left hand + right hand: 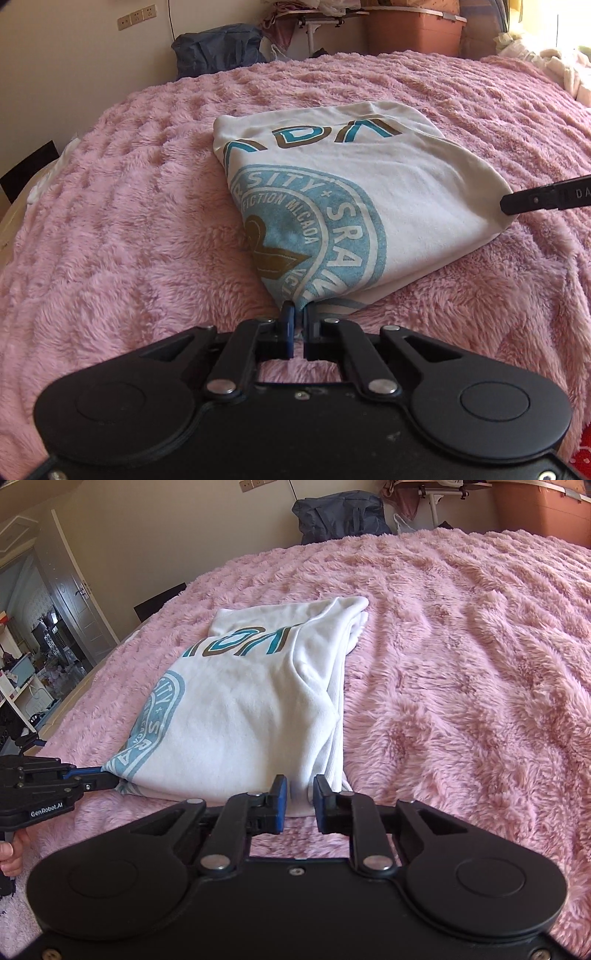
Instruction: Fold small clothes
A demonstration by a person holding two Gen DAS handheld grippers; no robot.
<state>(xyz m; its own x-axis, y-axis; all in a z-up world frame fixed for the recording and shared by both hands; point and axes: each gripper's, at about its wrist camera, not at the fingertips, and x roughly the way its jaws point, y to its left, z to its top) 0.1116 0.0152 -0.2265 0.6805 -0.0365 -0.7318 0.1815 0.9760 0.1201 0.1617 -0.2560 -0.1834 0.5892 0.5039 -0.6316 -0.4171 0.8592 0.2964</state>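
Note:
A white T-shirt (388, 192) with a light blue round print and teal and brown letters lies folded on a pink fluffy bed cover (129, 221). My left gripper (298, 314) is shut on the shirt's near corner. It also shows in the right wrist view (114, 781), pinching that corner at the left. My right gripper (298, 794) holds its jaws a little apart around the shirt's (251, 709) other near corner, with cloth between them. Its fingertip (517, 201) shows at the shirt's right edge in the left wrist view.
The pink cover (461, 664) spreads wide around the shirt. Beyond the bed's far edge stand a dark blue bag (218, 48), a brown storage bin (413, 31) and a white rack. A doorway (37, 620) opens at the left.

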